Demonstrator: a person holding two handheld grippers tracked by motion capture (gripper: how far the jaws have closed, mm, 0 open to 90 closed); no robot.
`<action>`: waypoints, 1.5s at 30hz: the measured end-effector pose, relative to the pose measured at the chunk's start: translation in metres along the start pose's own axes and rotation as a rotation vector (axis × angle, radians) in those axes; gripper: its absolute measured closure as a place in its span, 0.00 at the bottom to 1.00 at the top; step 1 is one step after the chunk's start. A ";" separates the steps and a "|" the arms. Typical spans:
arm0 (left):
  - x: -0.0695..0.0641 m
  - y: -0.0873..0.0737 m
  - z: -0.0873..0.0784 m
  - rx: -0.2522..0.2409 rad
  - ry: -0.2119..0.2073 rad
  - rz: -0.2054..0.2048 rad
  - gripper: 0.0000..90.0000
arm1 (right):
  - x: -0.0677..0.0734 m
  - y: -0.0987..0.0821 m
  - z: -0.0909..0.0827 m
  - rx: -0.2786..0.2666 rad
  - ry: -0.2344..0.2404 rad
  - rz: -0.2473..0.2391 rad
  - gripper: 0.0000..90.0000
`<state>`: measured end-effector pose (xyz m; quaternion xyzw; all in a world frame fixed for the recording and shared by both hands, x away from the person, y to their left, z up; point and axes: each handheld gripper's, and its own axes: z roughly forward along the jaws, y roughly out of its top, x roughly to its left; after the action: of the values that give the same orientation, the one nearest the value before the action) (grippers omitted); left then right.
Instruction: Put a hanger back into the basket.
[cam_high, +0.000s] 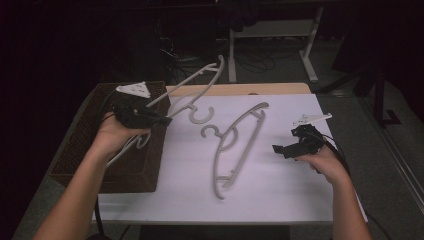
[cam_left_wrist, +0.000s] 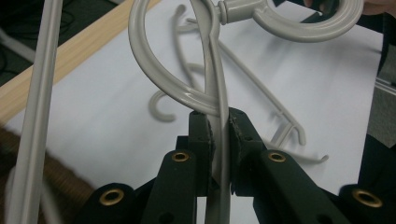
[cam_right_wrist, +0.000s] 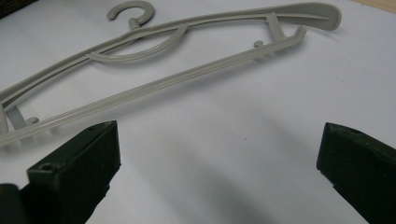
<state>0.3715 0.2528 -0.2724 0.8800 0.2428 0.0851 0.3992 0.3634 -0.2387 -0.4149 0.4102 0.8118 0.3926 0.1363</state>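
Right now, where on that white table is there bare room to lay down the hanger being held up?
The near strip of the white table is bare, between the lying hanger and the front edge. Bare too is the patch between that hanger and the right claw. It is crowded at left: the basket and the held hanger in the left claw.

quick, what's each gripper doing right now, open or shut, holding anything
Left gripper: shut on a grey hanger, lifted over the basket.
Right gripper: open, empty, facing the hanger on the table.
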 end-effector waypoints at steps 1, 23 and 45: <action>0.003 -0.005 -0.006 -0.007 0.009 -0.010 0.91 | 0.000 0.000 0.000 0.001 -0.001 -0.001 0.00; 0.047 -0.119 -0.079 -0.026 0.086 -0.215 0.91 | 0.002 -0.002 0.010 0.039 -0.003 -0.006 0.00; 0.070 -0.152 -0.062 0.056 0.130 -0.304 0.62 | 0.001 -0.003 0.010 0.039 -0.002 -0.004 0.00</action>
<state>0.3565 0.4143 -0.3468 0.8366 0.4008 0.0734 0.3661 0.3660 -0.2335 -0.4235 0.4115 0.8200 0.3760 0.1298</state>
